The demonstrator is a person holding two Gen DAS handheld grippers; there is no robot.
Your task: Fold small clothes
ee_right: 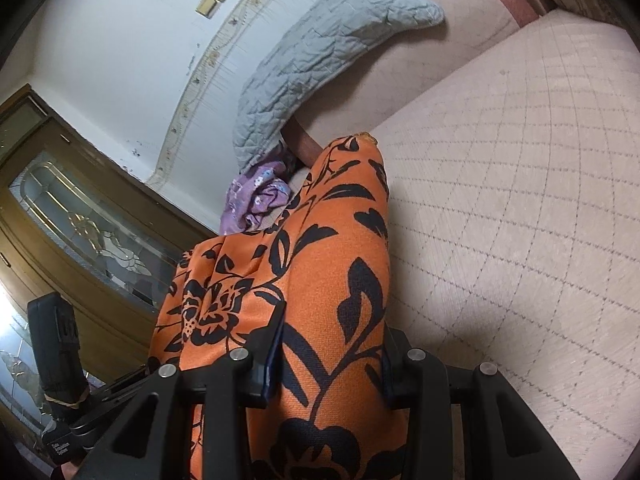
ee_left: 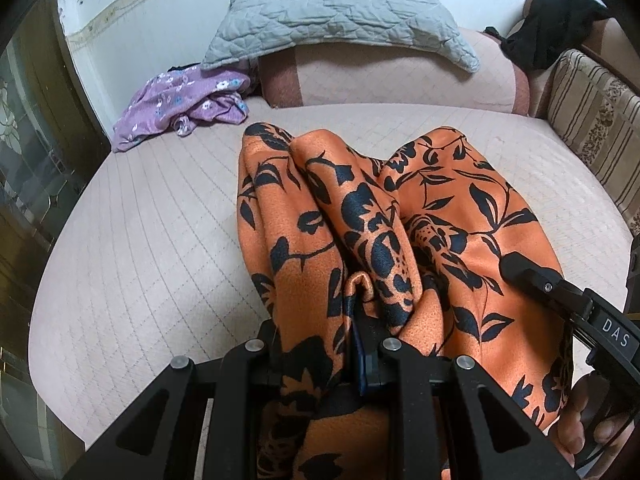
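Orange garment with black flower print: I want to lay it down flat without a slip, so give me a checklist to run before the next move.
1. Left gripper clamped on the orange garment with black flower print: ok, cloth bunched between its fingers.
2. Right gripper clamped on the same garment: ok, a thick fold fills its jaws.
3. Cloth taut between the grippers: not ok, it hangs in deep folds.
4. Pink quilted bed cover bare ahead: ok.
5. Purple flowered garment out of the way: ok, it lies apart near the grey quilted pillow.
6. Garment's lower hem: cannot tell, hidden.
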